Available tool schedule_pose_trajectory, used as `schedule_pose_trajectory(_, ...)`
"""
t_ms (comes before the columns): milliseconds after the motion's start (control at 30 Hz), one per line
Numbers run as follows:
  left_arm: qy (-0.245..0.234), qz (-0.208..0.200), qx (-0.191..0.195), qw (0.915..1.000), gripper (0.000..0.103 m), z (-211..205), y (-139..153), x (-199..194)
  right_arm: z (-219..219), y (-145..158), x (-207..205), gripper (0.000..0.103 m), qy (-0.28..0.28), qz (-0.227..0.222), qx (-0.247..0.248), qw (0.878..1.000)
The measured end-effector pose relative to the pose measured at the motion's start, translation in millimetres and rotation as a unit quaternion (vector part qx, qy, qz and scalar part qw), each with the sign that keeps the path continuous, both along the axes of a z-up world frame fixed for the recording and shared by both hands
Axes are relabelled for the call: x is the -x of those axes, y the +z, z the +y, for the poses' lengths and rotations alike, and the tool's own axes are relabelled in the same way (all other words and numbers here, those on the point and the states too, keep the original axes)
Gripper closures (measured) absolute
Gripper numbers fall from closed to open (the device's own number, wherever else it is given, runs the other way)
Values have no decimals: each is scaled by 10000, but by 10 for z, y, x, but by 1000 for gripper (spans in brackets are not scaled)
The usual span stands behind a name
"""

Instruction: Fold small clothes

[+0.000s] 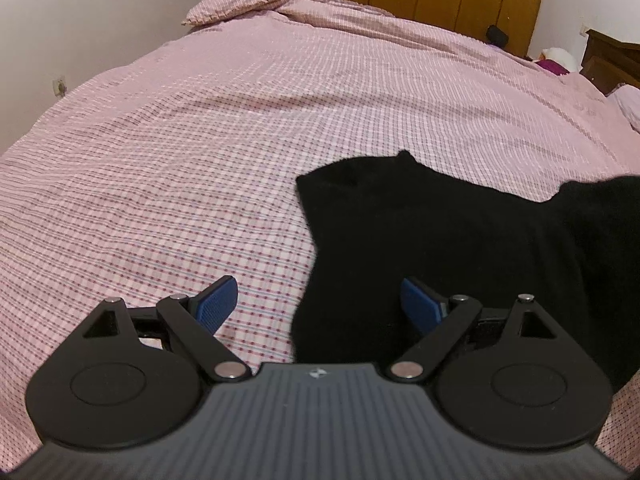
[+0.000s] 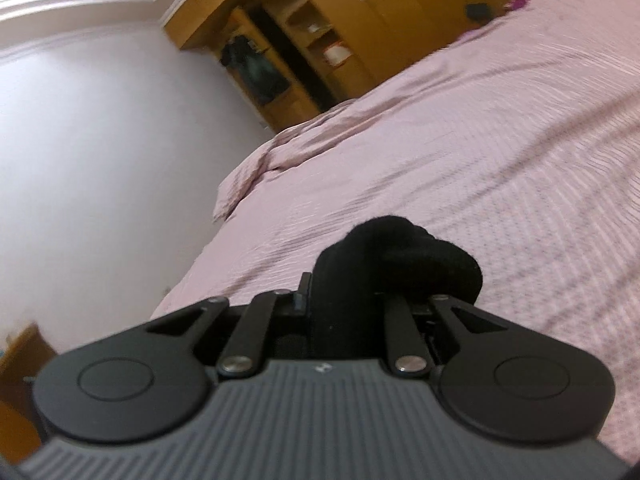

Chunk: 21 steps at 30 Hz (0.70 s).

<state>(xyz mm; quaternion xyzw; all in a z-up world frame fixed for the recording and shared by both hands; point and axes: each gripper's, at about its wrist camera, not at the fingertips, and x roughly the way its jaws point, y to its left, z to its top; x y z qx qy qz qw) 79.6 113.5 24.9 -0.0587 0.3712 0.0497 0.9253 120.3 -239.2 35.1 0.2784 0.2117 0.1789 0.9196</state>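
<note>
**Right claw gripping sock, left claw waiting open**

My left claw (image 1: 318, 306) is hovering spread apart over the near edge of the black sock (image 1: 440, 240) lying flat on the bed (image 1: 240, 120). My right claw (image 2: 352, 300) is clamping bunched black cloth. Wardrobe (image 2: 360, 20) is standing past the far edge; checked bedspread is lying open to my left.

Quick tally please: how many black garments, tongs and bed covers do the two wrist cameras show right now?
Black knit garment: 1, an end bunched in the shut right tongs
Tongs: 2, left tongs open
Pink checked bed cover: 1
Total: 4
</note>
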Motion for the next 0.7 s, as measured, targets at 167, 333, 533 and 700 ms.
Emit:
schedule_pose_trajectory(167, 51, -123, -65, 9999, 12, 93, 70, 83, 399, 228, -89, 88, 350, -140, 180, 9991)
schedule_pose_trajectory(333, 108, -213, 110, 9997, 12, 223, 89, 163, 913, 242, -205, 89, 590, -39, 429, 9973)
schedule_pose_trajectory(533, 231, -180, 351, 9990, 12, 376, 18, 257, 1518, 8, -345, 89, 936, 243, 823, 9919)
schedule_pose_trajectory(700, 359, -139, 454, 9982, 12, 525, -55, 330, 1869, -172, -402, 89, 1110, 392, 1341, 9840)
